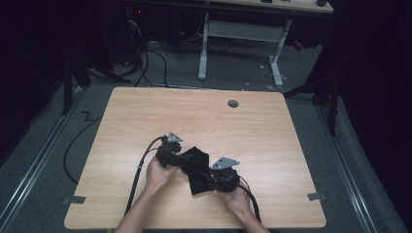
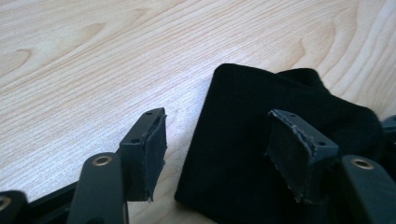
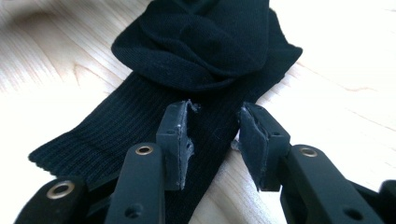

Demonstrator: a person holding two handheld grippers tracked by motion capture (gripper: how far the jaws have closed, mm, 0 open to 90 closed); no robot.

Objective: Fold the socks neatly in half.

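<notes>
Floor (image 1: 43,160) of grey carpet surrounds a light wooden surface (image 1: 145,116), and beyond it stands a second desk (image 1: 243,29) on white legs, with dark cables (image 1: 150,63) trailing near its base. The wooden surface has a small round grey hole (image 1: 233,103) near its far edge and bits of grey tape (image 1: 74,199) at its near corners. On the near middle of this surface lies a black sock (image 1: 197,167), partly folded or bunched, between the person's two hands. The left hand (image 1: 158,174) holds the left gripper (image 1: 183,158) at the sock's left end, and the right hand (image 1: 238,199) holds the right gripper (image 1: 206,178) at its near right edge; a black cable (image 1: 138,174) runs back from the left one toward the near edge. In the left gripper view the sock (image 2: 261,149) lies flat on the wood, its straight edge between the fingers (image 2: 149,154), which stand wide apart and grip nothing; one finger hangs over bare wood, the other over the cloth. In the right gripper view the ribbed sock (image 3: 140,116) stretches away with a bunched fold at its far end, and the fingers (image 3: 175,140) are parted to a moderate gap, straddling the sock's edge just above it without clamping it.
</notes>
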